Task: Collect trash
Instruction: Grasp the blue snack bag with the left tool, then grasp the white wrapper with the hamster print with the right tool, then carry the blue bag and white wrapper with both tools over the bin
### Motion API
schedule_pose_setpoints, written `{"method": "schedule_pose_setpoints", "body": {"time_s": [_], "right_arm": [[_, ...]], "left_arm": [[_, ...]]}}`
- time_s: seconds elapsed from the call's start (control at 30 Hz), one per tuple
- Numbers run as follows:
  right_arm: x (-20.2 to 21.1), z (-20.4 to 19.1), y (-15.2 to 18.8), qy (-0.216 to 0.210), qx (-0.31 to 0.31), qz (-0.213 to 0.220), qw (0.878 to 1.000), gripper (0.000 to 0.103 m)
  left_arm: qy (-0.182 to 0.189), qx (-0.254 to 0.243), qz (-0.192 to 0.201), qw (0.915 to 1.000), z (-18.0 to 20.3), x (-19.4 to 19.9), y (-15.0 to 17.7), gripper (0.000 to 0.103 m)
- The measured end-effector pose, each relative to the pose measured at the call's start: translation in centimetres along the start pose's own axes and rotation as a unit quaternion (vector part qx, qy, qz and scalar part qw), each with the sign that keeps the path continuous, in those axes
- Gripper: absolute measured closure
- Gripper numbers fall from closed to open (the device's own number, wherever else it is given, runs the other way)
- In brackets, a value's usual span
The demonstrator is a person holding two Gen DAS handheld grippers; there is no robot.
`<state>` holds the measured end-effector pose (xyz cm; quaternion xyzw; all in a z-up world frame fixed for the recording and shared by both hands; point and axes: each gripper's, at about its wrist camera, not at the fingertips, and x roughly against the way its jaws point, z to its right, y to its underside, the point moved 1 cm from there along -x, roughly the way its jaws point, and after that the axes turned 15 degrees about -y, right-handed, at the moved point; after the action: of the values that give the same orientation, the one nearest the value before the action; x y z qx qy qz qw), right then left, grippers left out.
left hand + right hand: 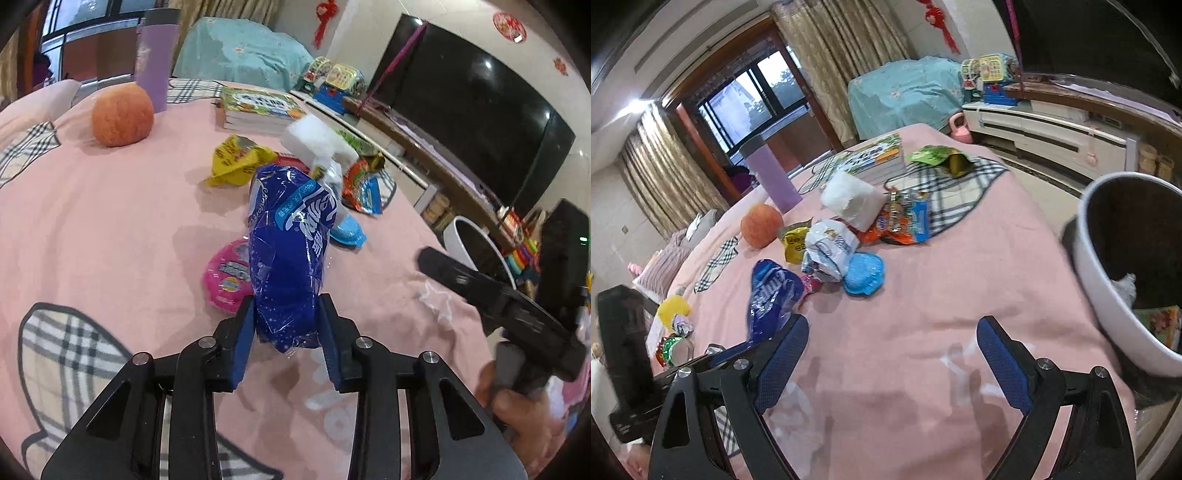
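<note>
My left gripper (286,325) is shut on a crumpled dark blue plastic wrapper (290,251) and holds it upright above the pink table cover. The wrapper also shows in the right wrist view (770,295), at the left. My right gripper (892,354) is open and empty, low over the cover. More trash lies ahead: a yellow wrapper (236,158), a pink packet (229,275), a light blue piece (864,277), a white crumpled bag (831,247), an orange snack bag (905,223) and a green wrapper (940,157). A white bin (1108,295) with trash inside stands at the right edge.
An orange fruit (122,114), a purple tumbler (155,62), a stack of books (258,109) and a white foam block (319,142) sit on the table. A TV (472,110) and low cabinet stand beyond the right side. Small items (674,332) lie at the left.
</note>
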<state>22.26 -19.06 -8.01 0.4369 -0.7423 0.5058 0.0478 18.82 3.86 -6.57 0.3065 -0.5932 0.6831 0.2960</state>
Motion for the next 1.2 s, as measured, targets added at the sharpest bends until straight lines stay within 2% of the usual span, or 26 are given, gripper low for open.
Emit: {"method": "schedule_pose_setpoints", "body": {"time_s": [0.23, 0.43, 0.5, 0.6, 0.63, 0.67, 0.77, 0.97, 1.2], "right_arm": [[-4.3, -1.5, -1.8, -0.022, 0.017, -0.020, 0.999, 0.034], [-7.3, -2.6, -3.4, -0.031, 0.039, -0.032, 0.998, 0.035], [-8.2, -2.7, -3.5, -0.032, 0.044, -0.039, 0.998, 0.040], [-9.2, -2.5, -3.6, -0.028, 0.046, -0.048, 0.997, 0.057], [-9.4, -2.4, -3.6, -0.022, 0.047, -0.052, 0.997, 0.072], [-9.5, -2.4, -3.5, -0.019, 0.046, -0.054, 0.997, 0.081], [-8.5, -2.2, -3.1, -0.020, 0.045, -0.047, 0.998, 0.088], [-5.1, -1.2, -2.3, -0.023, 0.030, -0.030, 0.999, 0.088], [0.1, 0.7, -1.2, -0.012, 0.006, 0.003, 1.000, 0.089]], "left_arm": [[-0.009, 0.033, 0.012, 0.9994, -2.7, 0.5, -1.0, 0.071], [-0.030, 0.051, 0.002, 0.9983, -4.4, -1.0, -1.5, 0.071], [-0.034, 0.054, -0.004, 0.9980, -4.6, -1.6, -1.5, 0.071], [-0.037, 0.051, -0.011, 0.9979, -4.6, -2.3, -1.4, 0.071], [-0.037, 0.051, -0.014, 0.9979, -4.6, -2.5, -1.4, 0.071], [-0.037, 0.052, -0.014, 0.9979, -4.5, -2.6, -1.4, 0.071], [-0.031, 0.050, -0.016, 0.9981, -4.2, -2.5, -1.5, 0.071], [-0.008, 0.040, -0.025, 0.9989, -2.4, -2.4, -1.0, 0.071], [0.015, 0.017, -0.017, 0.9996, 0.7, -1.0, -0.5, 0.071]]}}
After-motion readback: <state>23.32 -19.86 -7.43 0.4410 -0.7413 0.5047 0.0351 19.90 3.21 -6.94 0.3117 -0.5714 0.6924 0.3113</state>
